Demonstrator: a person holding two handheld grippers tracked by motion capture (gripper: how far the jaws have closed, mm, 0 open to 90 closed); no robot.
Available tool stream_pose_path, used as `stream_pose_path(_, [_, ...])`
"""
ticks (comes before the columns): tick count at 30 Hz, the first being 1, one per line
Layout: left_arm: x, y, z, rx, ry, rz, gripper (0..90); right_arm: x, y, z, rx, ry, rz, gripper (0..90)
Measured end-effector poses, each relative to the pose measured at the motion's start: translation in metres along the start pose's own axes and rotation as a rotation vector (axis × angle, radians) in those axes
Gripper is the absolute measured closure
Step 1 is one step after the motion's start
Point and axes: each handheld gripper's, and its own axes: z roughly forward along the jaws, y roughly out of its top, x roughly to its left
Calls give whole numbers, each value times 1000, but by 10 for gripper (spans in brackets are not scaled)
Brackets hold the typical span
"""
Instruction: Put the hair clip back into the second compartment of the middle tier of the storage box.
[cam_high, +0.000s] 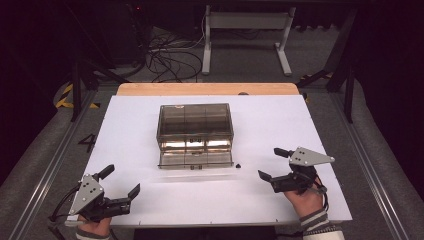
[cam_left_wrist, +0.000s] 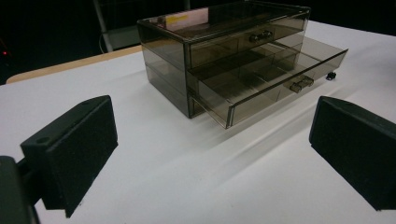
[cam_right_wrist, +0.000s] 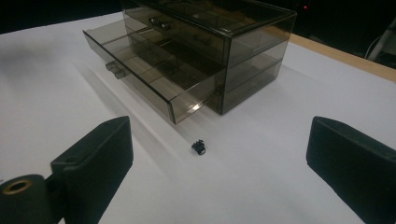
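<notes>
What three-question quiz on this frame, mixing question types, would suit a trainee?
1. True or false: the lower drawer of the smoky plastic organiser is pulled out.
2. The small black object lies: A) in the drawer, B) on the table, beside the drawer's corner, C) between the tongs.
3. Fill in: both the left tongs and the right tongs are ____.

Key: 1 true; 2 B; 3 open.

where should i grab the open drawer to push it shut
Take the small handle at the middle of the lower drawer front, or press the flat front panel, coming from the person's side. The drawer sticks out toward that side, so a straight push slides it into the box. Both grippers are open and apart.
</notes>
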Motion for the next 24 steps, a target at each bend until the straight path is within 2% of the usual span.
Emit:
stream_pose_path(11, [-1,0,-1,-2,0,1,18,-3,21,23,6,32,-20,76])
stream_pose_path(24, [-1,1,1,-1,-6,-2,20,-7,31,36,16,24,-26,80])
